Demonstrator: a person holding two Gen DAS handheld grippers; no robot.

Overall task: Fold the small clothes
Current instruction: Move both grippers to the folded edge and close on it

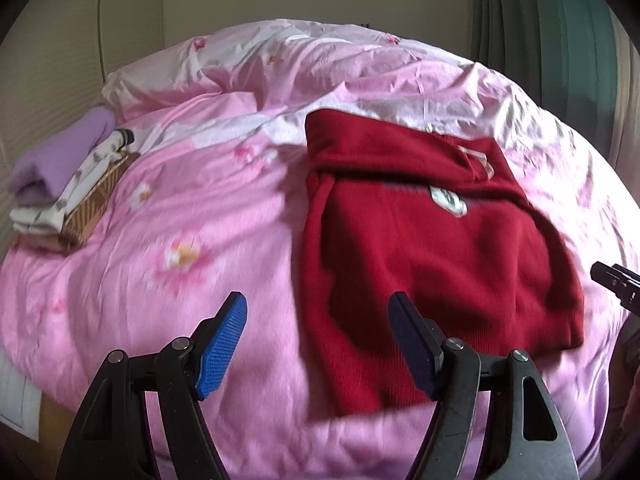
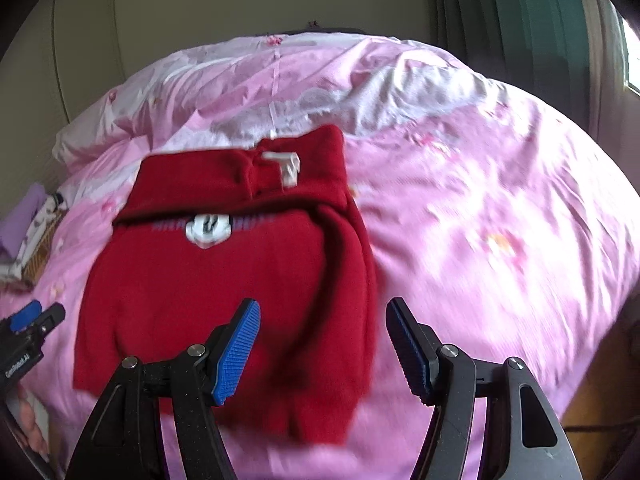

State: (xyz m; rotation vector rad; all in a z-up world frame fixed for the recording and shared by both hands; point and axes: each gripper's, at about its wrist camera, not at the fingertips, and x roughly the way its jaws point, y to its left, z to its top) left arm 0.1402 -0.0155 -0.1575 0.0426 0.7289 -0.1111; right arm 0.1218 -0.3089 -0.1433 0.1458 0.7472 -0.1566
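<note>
A small red sweater (image 1: 432,248) with a white cartoon patch lies flat on the pink bed cover, its sleeves folded in over the body. It also shows in the right wrist view (image 2: 224,280). My left gripper (image 1: 318,344) is open and empty, above the sweater's near left edge. My right gripper (image 2: 322,348) is open and empty, above the sweater's near right edge. The right gripper's tip (image 1: 612,280) shows at the right edge of the left wrist view; the left gripper (image 2: 28,328) shows at the left edge of the right wrist view.
A pile of folded clothes (image 1: 60,184), purple on top, lies at the bed's left side on the pink flowered cover (image 1: 180,220). A green curtain (image 2: 520,20) hangs at the back right. A wall stands behind the bed.
</note>
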